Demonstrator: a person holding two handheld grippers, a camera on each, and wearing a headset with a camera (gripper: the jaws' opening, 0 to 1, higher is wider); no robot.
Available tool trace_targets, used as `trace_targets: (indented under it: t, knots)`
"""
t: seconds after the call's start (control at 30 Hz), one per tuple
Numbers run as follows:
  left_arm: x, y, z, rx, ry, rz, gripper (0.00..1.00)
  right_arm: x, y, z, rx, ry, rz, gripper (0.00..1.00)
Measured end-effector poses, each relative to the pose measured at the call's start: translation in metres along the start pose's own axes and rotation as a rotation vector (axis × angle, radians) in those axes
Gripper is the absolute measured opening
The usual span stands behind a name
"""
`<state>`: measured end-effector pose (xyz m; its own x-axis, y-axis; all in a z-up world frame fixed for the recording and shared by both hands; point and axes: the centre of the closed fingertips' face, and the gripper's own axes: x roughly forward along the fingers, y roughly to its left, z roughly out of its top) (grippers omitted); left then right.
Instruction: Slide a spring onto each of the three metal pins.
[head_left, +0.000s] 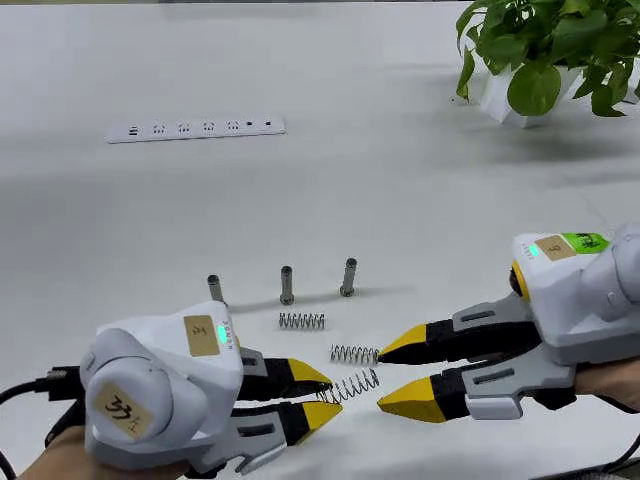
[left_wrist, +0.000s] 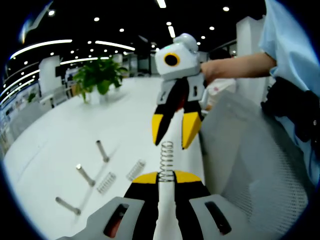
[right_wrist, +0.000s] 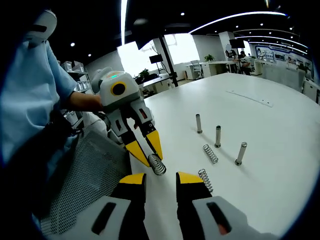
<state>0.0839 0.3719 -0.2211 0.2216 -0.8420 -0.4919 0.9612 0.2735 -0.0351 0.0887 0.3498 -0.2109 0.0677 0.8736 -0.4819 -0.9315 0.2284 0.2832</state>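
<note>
Three metal pins stand upright in a row on the white table: left (head_left: 215, 289), middle (head_left: 287, 285), right (head_left: 348, 277). Two springs lie loose in front of them, one (head_left: 301, 320) below the middle pin and one (head_left: 354, 353) nearer the grippers. My left gripper (head_left: 325, 393) is shut on the end of a third spring (head_left: 351, 384), which sticks out from its tips (left_wrist: 166, 157). My right gripper (head_left: 385, 380) faces it, open, with its yellow tips on either side of the spring's free end. In the right gripper view the held spring (right_wrist: 156, 165) hangs just beyond my open right gripper (right_wrist: 161, 180).
A white power strip (head_left: 196, 128) lies at the far left of the table. A potted green plant (head_left: 545, 50) stands at the far right corner. A grey mesh surface (left_wrist: 250, 165) lies off the table's near edge, beside a person's blue sleeve (left_wrist: 292, 45).
</note>
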Motion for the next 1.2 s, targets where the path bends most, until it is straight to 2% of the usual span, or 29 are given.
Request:
trace_targets:
  t: [0.37, 0.77, 1.2]
  knots:
    - [-0.002, 0.000, 0.000, 0.049, -0.001, -0.013, 0.10, 0.002, 0.005, 0.006, 0.051, -0.030, 0.039, 0.17]
    - [-0.001, -0.001, 0.000, 0.055, -0.001, -0.024, 0.10, 0.003, 0.009, 0.009, 0.073, -0.037, 0.052, 0.12]
    - [0.002, -0.001, 0.000, 0.032, 0.005, -0.011, 0.10, 0.003, 0.011, 0.022, 0.038, -0.057, -0.007, 0.12]
